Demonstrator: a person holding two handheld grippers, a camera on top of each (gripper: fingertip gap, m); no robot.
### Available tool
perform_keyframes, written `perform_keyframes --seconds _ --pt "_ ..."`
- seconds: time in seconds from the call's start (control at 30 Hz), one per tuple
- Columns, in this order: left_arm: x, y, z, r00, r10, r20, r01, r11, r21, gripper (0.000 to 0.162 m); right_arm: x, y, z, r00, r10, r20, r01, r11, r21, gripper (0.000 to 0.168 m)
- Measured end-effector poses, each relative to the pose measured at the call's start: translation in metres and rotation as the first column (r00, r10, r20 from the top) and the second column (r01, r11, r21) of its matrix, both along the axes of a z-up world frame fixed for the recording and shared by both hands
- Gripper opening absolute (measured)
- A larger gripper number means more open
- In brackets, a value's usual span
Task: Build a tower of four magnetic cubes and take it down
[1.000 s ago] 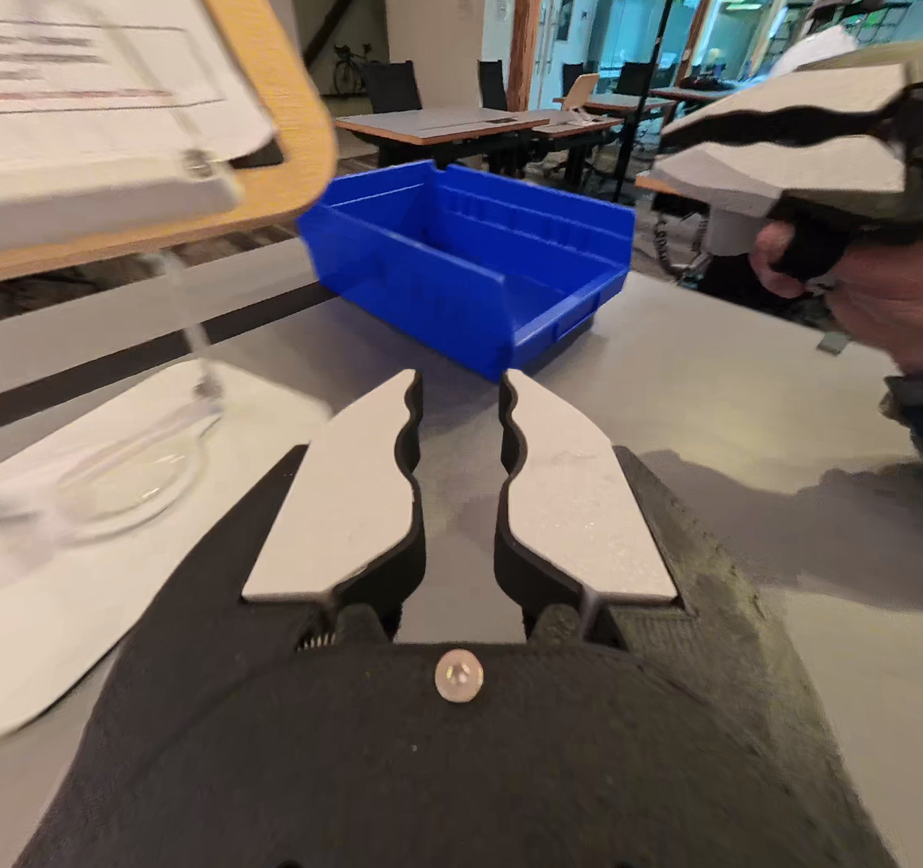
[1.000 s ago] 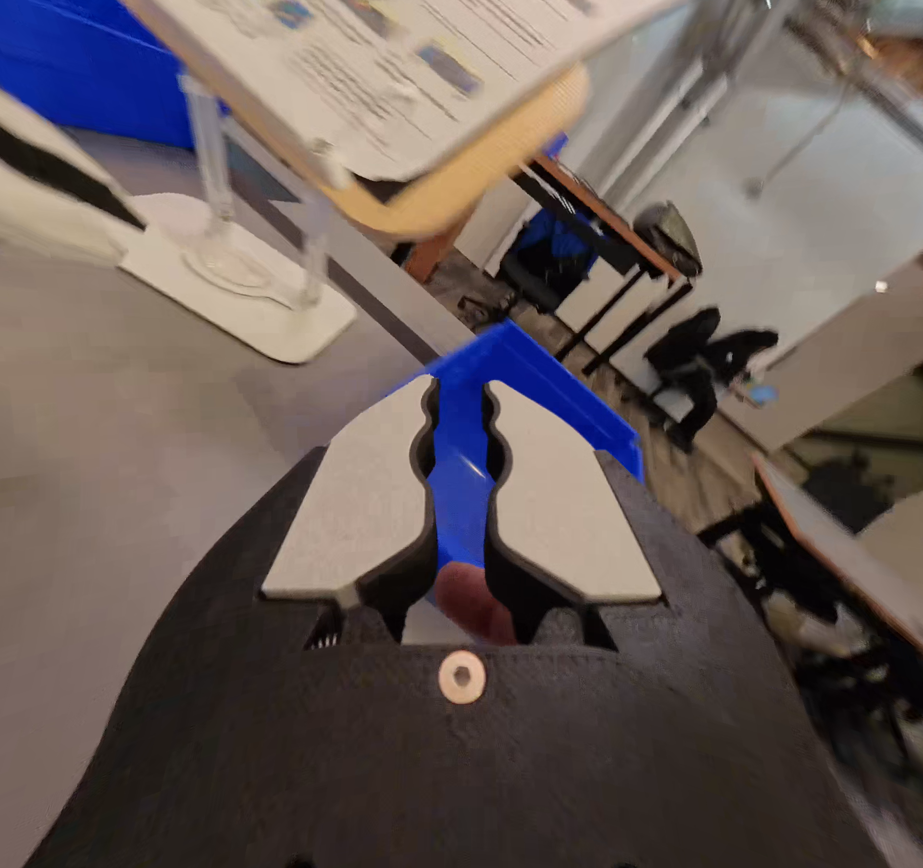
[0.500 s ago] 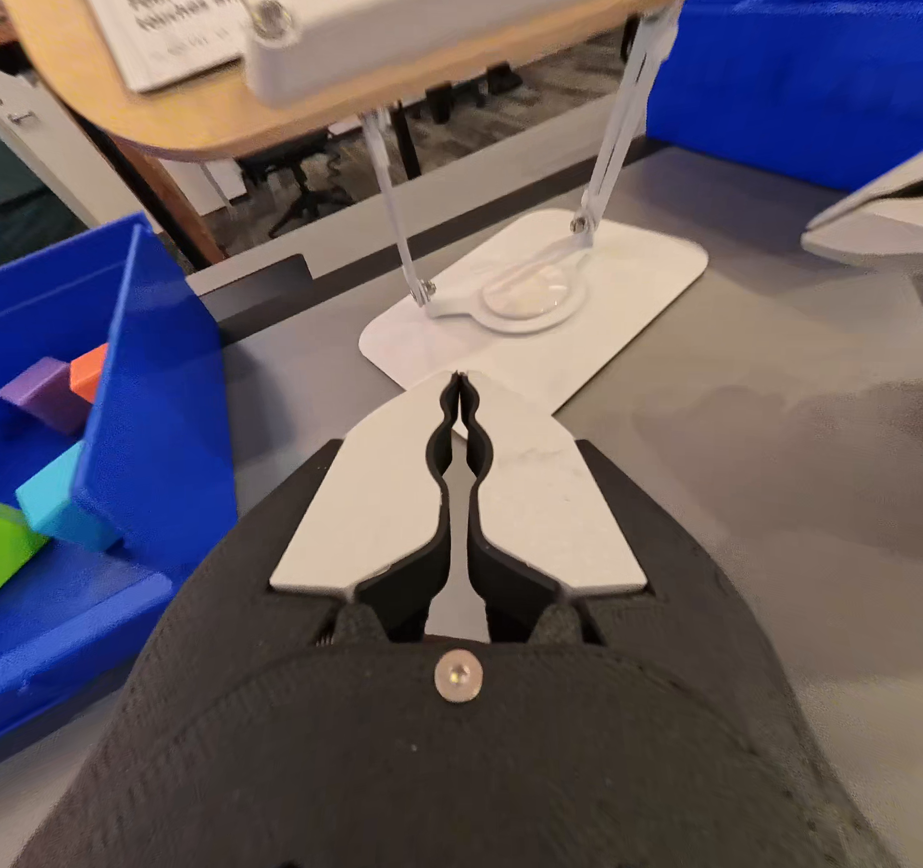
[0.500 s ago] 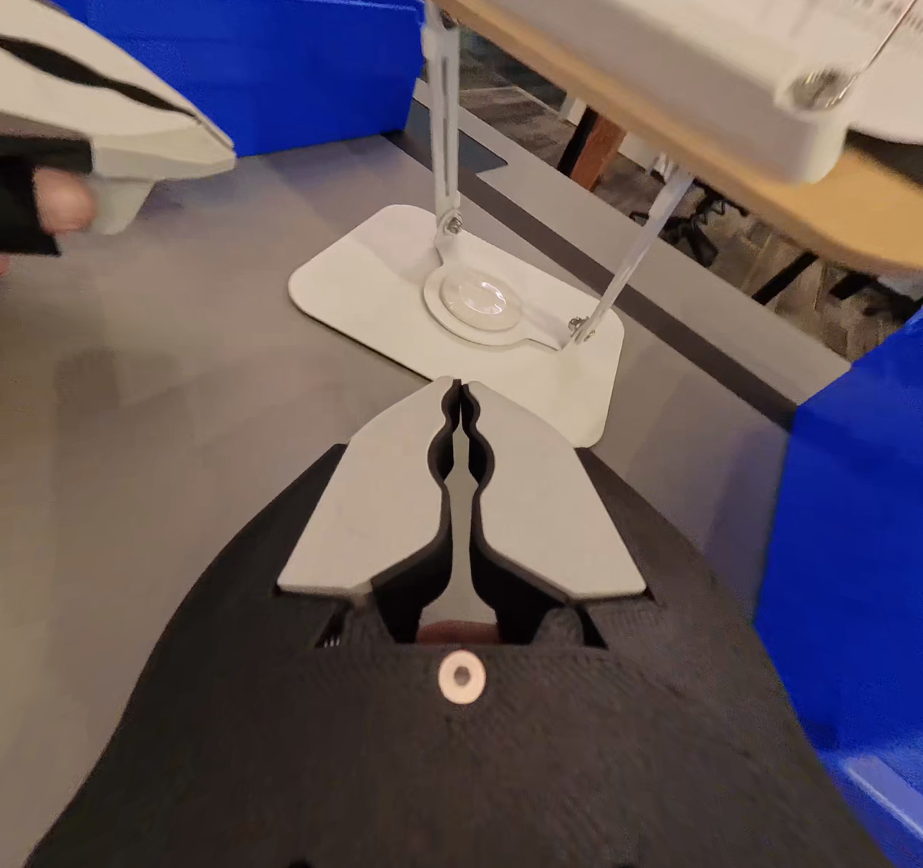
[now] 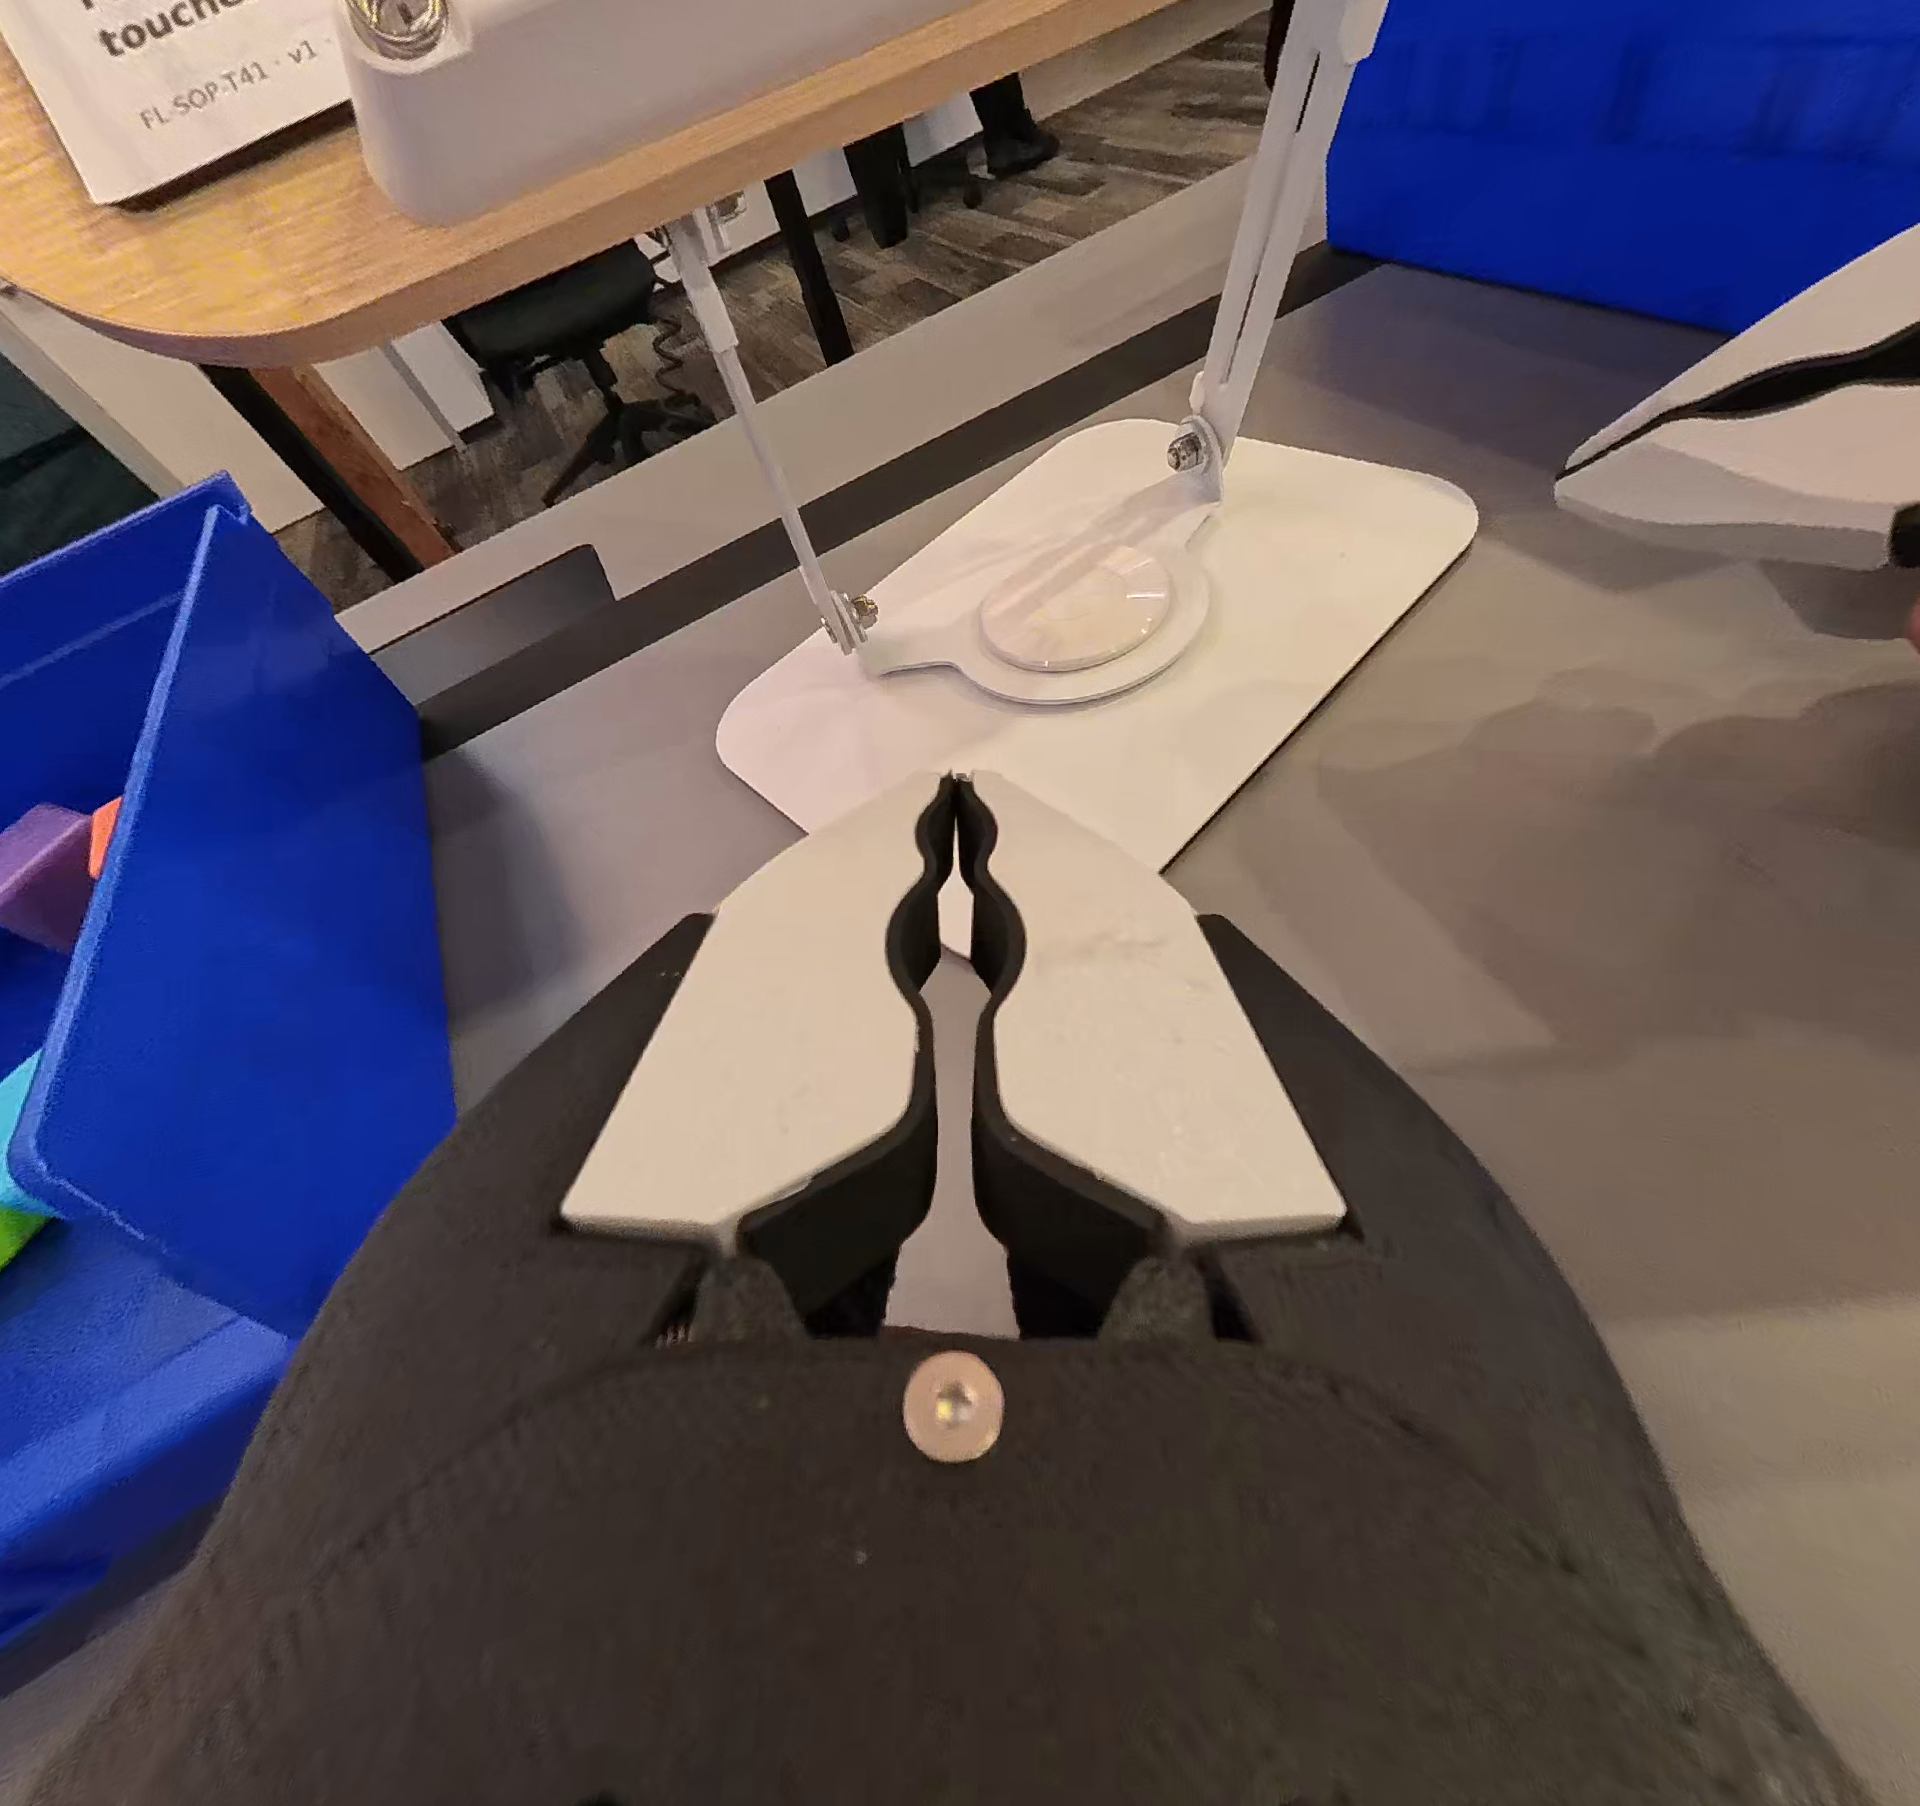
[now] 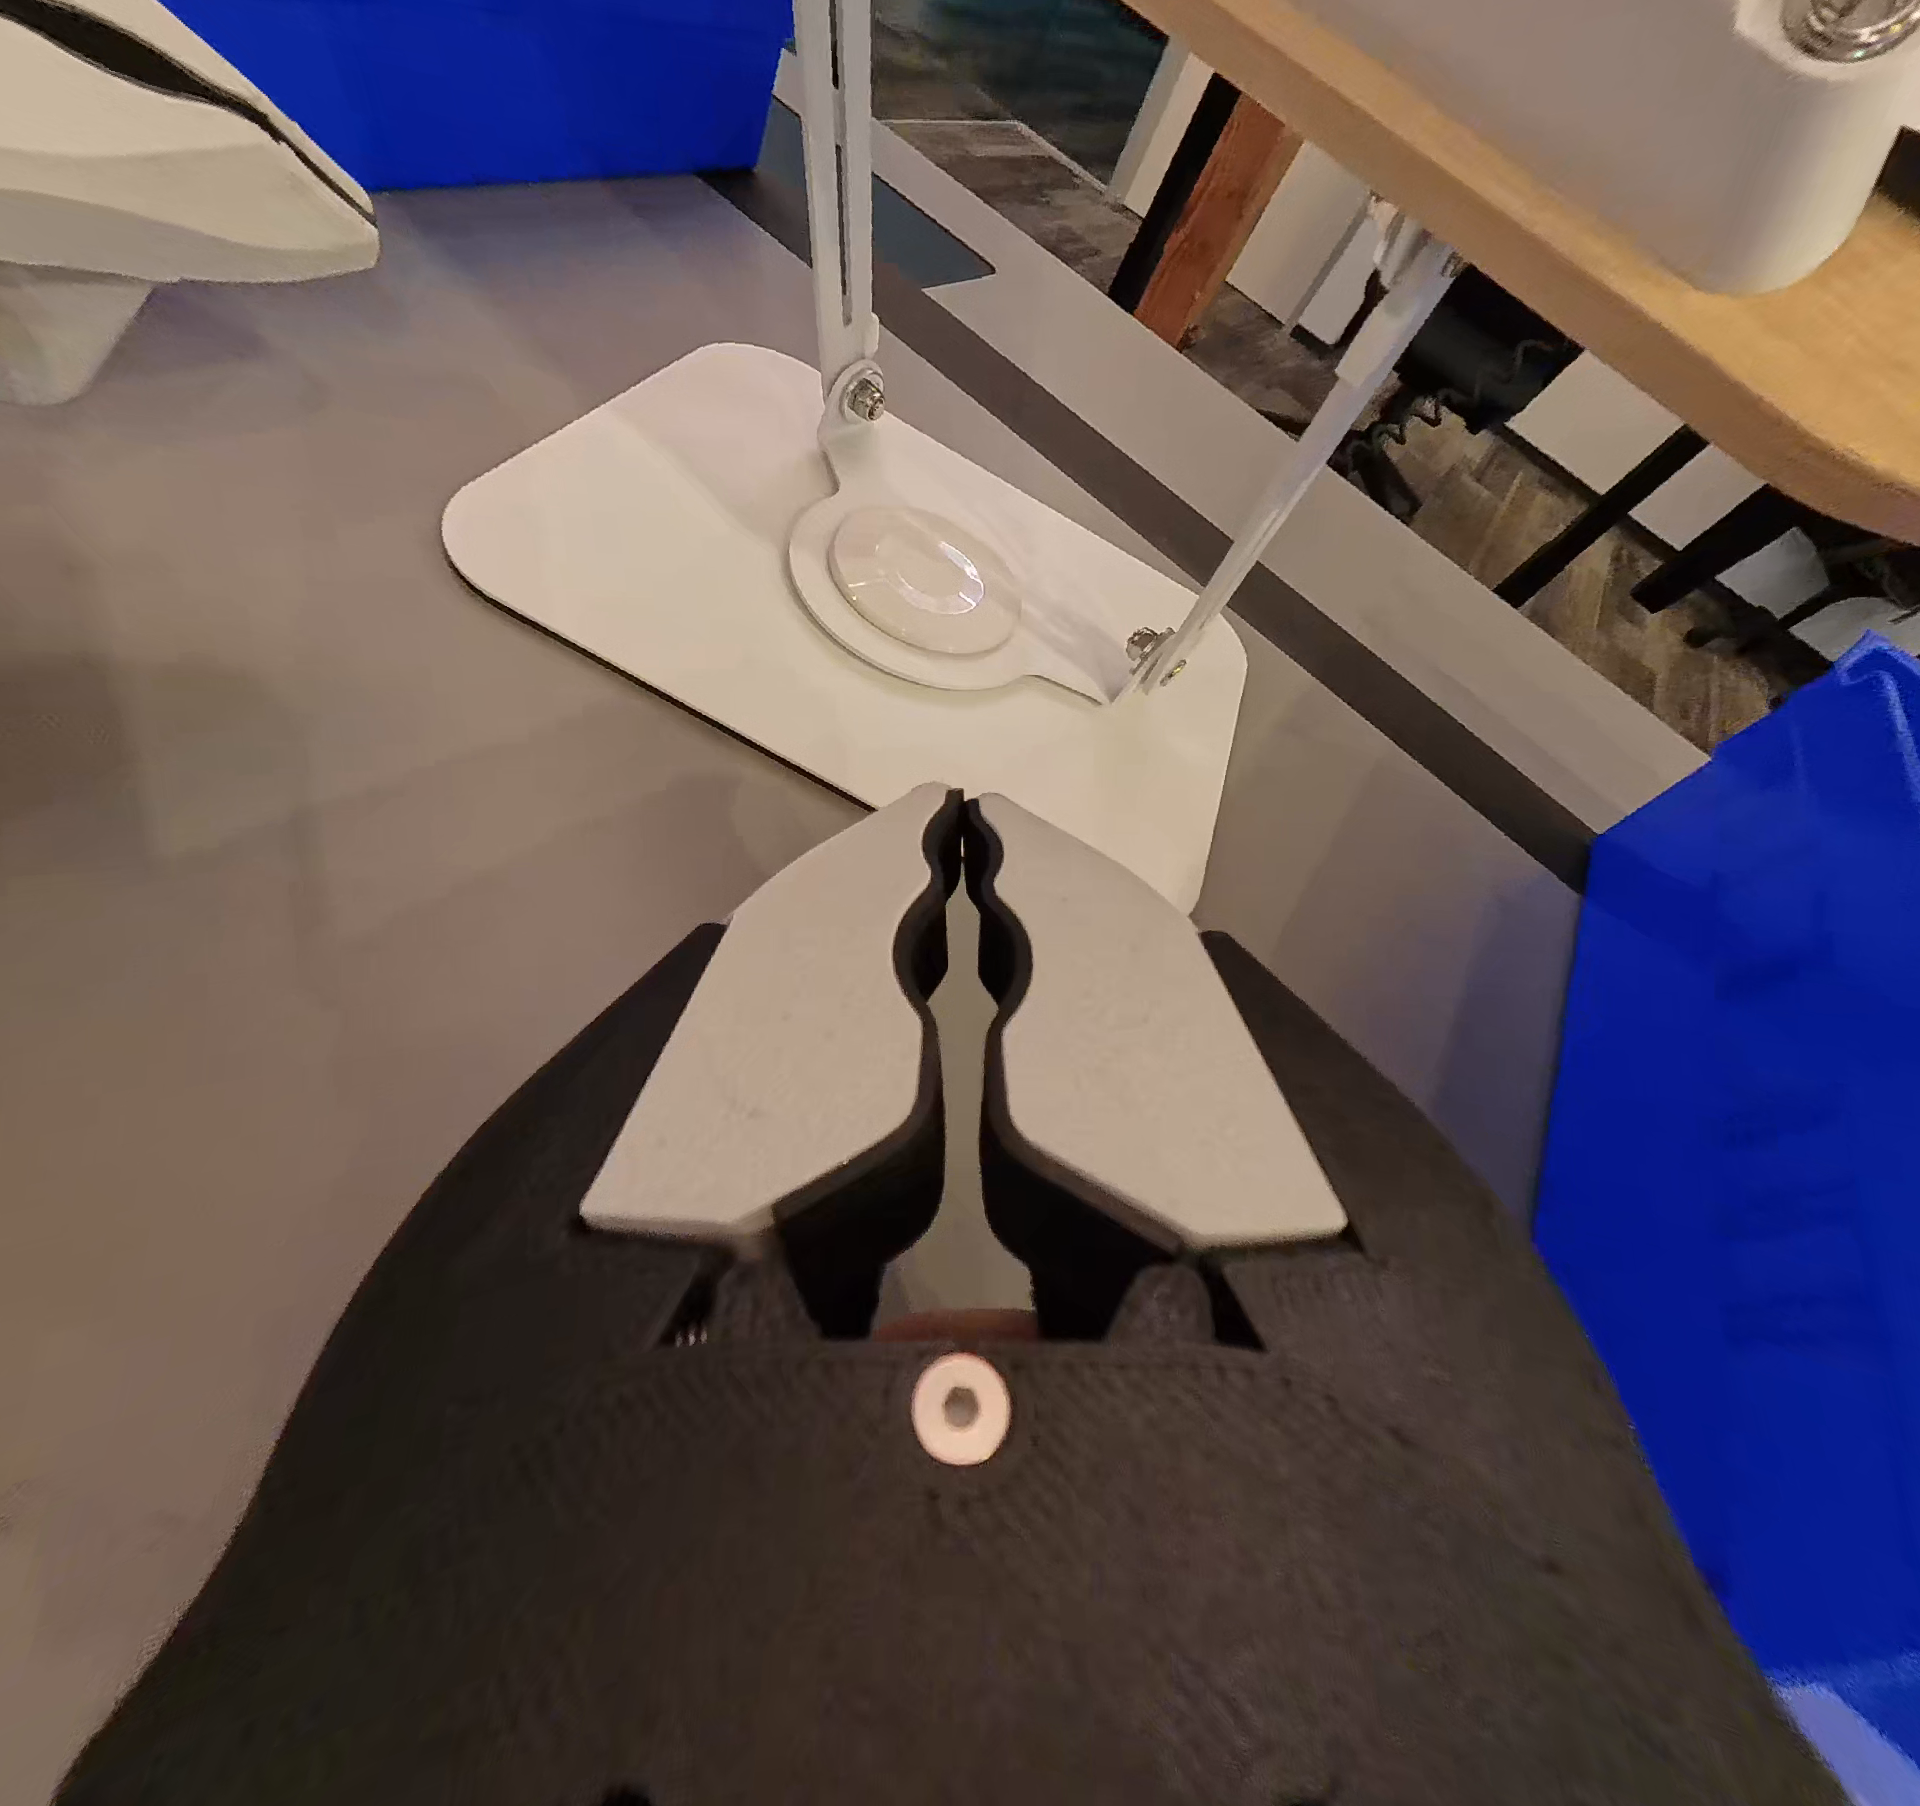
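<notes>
Cubes (image 5: 42, 883) sit in the bin (image 5: 239, 925) left of the stand (image 5: 1299, 593). Left gripper (image 5: 956, 800) and right gripper (image 6: 958, 816) pinched closed, empty. Open left before reaching in; grab one cube squarely.

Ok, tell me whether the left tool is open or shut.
Shut and empty. The left tool has its white fingers meeting at the tips, nothing between them, above the grey table.

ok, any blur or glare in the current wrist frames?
Left wrist view: mostly sharp, straight stand legs bowed by the wide lens, soft shadows on the table. Right wrist view: blue bin and wooden board smeared at the right edge, a mild sheen on the clear disc.
</notes>
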State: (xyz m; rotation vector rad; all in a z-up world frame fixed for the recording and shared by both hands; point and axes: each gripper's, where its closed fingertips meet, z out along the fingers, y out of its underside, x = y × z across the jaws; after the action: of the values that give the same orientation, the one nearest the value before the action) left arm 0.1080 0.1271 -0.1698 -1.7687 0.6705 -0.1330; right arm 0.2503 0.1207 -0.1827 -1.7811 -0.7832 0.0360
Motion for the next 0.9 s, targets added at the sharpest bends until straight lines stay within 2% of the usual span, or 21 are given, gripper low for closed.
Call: perform_keyframes --seconds 0.27,0.67,0.83,0.9 --pt "0.0 -0.002 0.005 1.0 -0.016 0.013 0.016 1.0 0.012 0.0 -0.003 -0.002 0.0 1.0 -0.023 0.003 0.023 1.0 0.011 0.0" --pt "0.0 -0.006 -0.001 0.999 -0.041 0.012 0.041 0.999 -0.017 0.0 0.006 -0.011 0.007 0.989 -0.092 -0.115 0.087 0.995 -0.05 0.0" --pt "-0.012 -0.013 0.005 0.998 -0.041 0.038 0.041 0.999 -0.021 0.0 -0.007 -0.021 0.015 0.983 -0.083 -0.165 0.075 0.996 -0.051 0.0" --pt "-0.024 -0.018 0.016 0.998 -0.032 0.051 0.032 0.999 0.008 0.0 -0.01 -0.023 0.017 0.987 -0.065 -0.146 0.061 0.998 -0.027 0.0"
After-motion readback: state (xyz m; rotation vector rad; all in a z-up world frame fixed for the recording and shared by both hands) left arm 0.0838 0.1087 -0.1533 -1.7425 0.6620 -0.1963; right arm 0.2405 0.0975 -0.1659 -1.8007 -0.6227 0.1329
